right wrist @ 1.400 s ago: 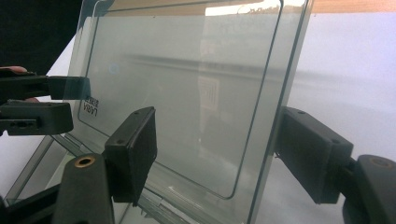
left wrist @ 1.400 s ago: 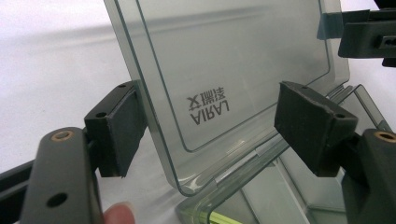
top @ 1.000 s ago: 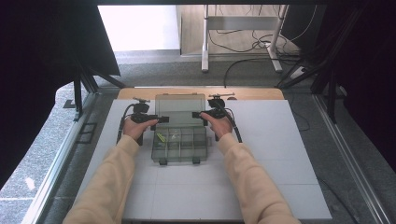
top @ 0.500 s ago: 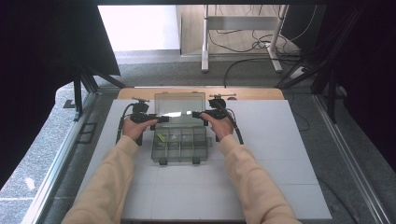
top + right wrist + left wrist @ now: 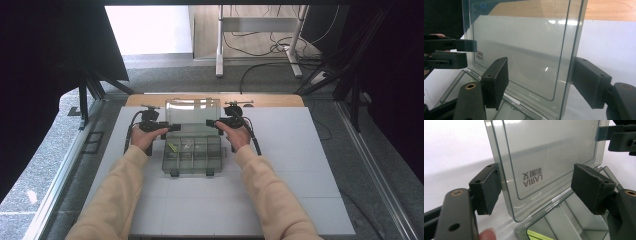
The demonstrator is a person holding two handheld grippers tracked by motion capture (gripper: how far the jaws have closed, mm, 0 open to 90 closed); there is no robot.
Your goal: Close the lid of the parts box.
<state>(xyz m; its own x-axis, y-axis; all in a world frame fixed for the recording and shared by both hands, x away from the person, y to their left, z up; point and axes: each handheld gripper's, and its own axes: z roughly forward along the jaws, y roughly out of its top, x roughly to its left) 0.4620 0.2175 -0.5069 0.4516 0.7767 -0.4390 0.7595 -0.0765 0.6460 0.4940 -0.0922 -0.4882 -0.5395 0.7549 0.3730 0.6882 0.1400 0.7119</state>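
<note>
A clear smoky plastic compartment box (image 5: 192,159) lies at the middle of the white table, its hinged lid (image 5: 192,111) raised nearly upright at the far side. My left gripper (image 5: 173,127) straddles the lid's left edge and my right gripper (image 5: 210,122) its right edge. In the left gripper view the lid (image 5: 549,152) stands between the spread pads of the left gripper (image 5: 539,191): one pad (image 5: 487,191) lies near it, the other is well clear. The right gripper (image 5: 544,82) likewise brackets the lid (image 5: 524,45) with a gap. A yellow-green piece (image 5: 172,147) sits in one compartment.
The white tabletop (image 5: 300,170) spreads wide on both sides and in front of the box. A wooden strip (image 5: 270,100) runs along its far edge. Beyond it the floor holds cables and a desk's metal legs (image 5: 220,45). Dark frame struts stand left and right.
</note>
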